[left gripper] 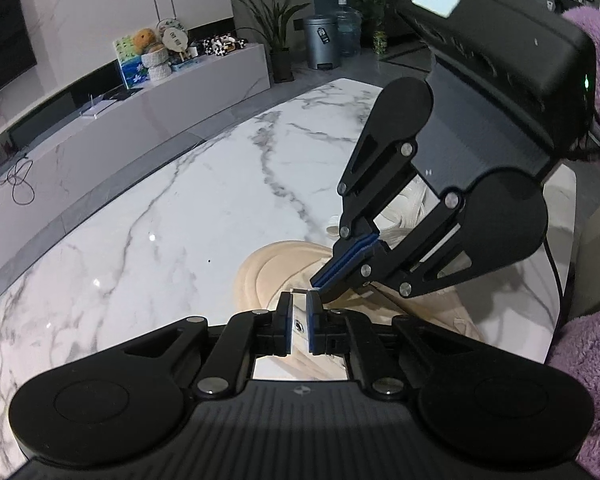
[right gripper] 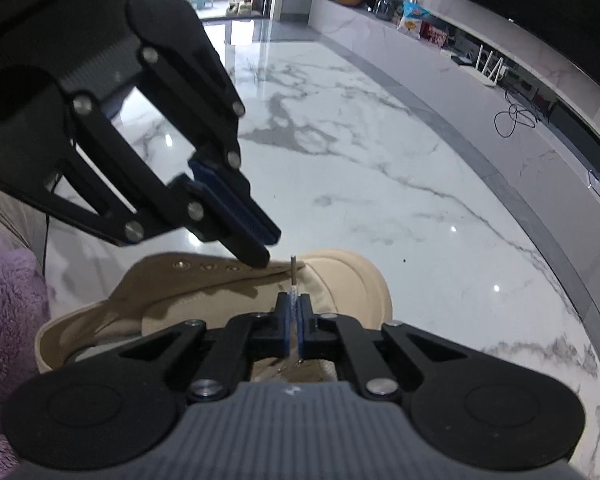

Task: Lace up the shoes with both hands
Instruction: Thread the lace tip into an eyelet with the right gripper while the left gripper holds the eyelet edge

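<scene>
A beige shoe (right gripper: 340, 280) lies on the white marble table (right gripper: 380, 168), toe pointing away; it also shows in the left wrist view (left gripper: 268, 272). My right gripper (right gripper: 294, 298) is shut on the white shoelace, whose metal tip (right gripper: 293, 270) sticks up beyond the pads, close to the front of the eyelet flap. My left gripper (left gripper: 300, 300) is shut on the shoe's eyelet flap, with an eyelet (left gripper: 299, 325) between its pads. In the right wrist view the left gripper (right gripper: 260, 248) comes down from the upper left onto the eyelet row (right gripper: 204, 267). The right gripper (left gripper: 320, 280) also shows in the left wrist view.
A loose pile of white lace (left gripper: 404, 208) lies behind the right gripper. A purple fleece sleeve (left gripper: 592, 360) is at the right, and in the right wrist view (right gripper: 4, 292) at the left. A low TV cabinet (left gripper: 140, 120) runs beyond the table.
</scene>
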Motion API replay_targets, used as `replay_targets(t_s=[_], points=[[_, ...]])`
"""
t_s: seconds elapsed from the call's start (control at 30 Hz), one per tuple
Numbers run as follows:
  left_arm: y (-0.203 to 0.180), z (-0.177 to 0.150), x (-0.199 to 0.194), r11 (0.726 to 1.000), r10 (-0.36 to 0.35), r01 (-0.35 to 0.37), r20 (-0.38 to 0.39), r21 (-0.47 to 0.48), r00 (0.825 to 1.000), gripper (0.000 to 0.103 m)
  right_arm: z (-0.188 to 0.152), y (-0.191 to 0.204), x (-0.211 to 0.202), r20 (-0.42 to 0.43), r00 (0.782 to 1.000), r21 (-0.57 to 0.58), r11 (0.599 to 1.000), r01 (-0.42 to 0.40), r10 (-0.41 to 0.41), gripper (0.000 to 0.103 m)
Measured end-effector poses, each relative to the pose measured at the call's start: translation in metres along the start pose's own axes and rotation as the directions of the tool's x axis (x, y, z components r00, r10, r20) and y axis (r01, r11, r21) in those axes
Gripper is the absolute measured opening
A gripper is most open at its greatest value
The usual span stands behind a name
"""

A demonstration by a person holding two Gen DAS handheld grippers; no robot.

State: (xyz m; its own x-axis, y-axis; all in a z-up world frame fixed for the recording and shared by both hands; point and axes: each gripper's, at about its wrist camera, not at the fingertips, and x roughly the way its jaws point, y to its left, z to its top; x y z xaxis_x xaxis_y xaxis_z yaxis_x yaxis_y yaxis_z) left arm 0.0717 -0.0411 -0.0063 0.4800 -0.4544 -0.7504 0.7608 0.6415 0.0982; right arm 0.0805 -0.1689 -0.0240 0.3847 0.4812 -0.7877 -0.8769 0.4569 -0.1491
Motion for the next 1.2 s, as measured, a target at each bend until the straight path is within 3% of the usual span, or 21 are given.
replay_targets(t_s=[0.6,0.87,1.03,1.2], points=[[0.012,-0.009,-0.010,0.999,0.001,-0.001,-0.005,-0.037,1.000,0.005,0.012,0.007,0.019,-0.115,0.993,-0.045,0.999,-0.006,0.000,0.004],[0.015,-0.013,-0.011,1.000,-0.006,0.006,0.004,-0.022,1.000,0.005,0.015,0.008,0.020,-0.119,0.993,-0.047,0.999,0.001,-0.007,0.004],[0.017,-0.017,-0.001,1.000,-0.019,0.019,-0.010,0.023,1.000,0.024,0.017,0.009,0.015,-0.102,0.995,-0.050,0.999,0.005,-0.010,0.004],[0.015,-0.019,0.010,0.997,0.004,-0.004,0.000,0.079,1.000,0.027,0.019,0.009,0.013,-0.081,0.997,-0.049,0.999,0.014,-0.018,0.004]])
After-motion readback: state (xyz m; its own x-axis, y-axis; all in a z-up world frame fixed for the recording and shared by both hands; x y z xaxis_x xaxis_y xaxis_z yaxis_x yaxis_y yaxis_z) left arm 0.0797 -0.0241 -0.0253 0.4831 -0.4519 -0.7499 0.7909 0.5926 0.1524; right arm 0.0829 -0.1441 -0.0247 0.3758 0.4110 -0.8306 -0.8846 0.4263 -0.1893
